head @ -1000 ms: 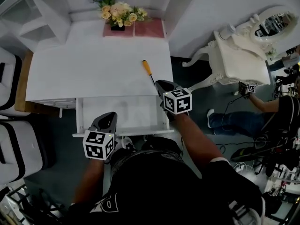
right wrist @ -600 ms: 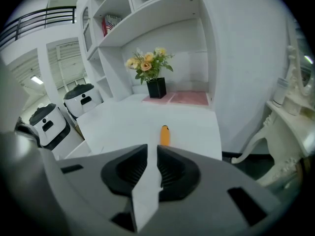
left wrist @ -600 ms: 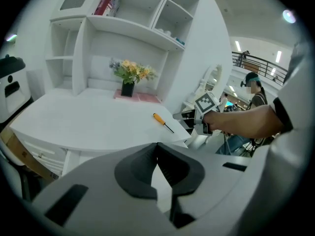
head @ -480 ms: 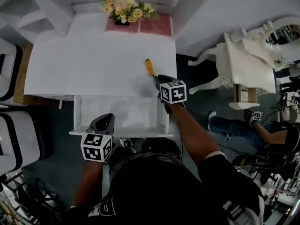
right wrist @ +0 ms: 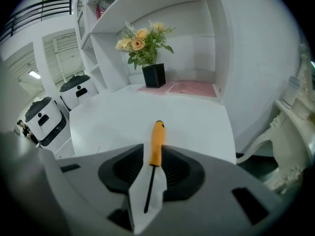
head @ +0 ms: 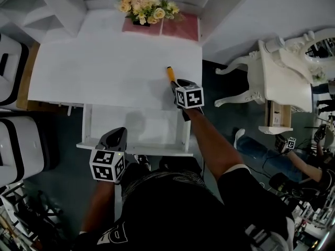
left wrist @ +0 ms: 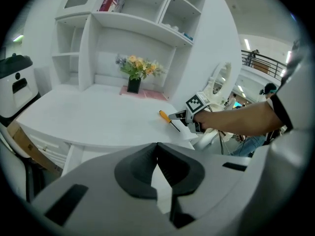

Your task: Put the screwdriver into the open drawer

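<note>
On the desk top (head: 104,72): screwdriver (right wrist: 155,141) lies flat near the right edge, orange handle pointing away, not yet lifted
Right gripper (right wrist: 151,173): jaws apart, just been opening, straddling the shaft without pressing it, seemingly lined up for a pinch
Drawer (head: 185,135): pulled out below the top, ready to receive
Left gripper (left wrist: 157,168): jaws together, empty, by the drawer front
Writing: none readable; red box (left wrist: 110,1) on the shelf too small to read

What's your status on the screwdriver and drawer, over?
Right gripper open, jaws just opening, either side of the screwdriver, no grip. It lies flat on desk. Left gripper shut, empty, by open drawer. Nothing in the way.
</note>
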`<action>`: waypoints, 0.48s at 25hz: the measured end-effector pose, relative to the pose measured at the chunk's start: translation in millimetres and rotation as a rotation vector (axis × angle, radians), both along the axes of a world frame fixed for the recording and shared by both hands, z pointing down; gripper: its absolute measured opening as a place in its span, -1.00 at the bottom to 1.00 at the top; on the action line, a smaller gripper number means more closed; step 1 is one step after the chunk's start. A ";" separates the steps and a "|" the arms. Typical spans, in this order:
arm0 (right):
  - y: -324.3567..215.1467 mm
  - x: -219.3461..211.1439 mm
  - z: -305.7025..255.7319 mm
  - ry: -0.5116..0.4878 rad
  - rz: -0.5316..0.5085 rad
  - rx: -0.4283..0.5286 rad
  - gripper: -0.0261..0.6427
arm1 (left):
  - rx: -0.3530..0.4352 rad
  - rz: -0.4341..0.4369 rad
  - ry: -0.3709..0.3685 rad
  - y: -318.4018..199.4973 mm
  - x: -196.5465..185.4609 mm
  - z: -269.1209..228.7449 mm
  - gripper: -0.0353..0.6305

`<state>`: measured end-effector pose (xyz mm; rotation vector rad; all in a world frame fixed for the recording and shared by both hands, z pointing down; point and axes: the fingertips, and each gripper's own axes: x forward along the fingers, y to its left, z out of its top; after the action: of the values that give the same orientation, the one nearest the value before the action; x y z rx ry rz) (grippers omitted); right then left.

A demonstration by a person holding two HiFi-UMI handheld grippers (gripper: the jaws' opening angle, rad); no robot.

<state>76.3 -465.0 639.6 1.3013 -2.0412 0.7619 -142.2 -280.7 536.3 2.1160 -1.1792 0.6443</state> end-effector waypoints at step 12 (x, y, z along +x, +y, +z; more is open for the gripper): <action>-6.2 -0.9 28.7 0.070 -0.001 -0.083 -0.52 | -0.018 -0.047 0.004 4.2 -9.6 6.7 -0.85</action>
<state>75.4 -471.2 668.3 1.2628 -1.9342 0.7815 -151.8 -276.5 543.0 2.0674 -1.2122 0.6272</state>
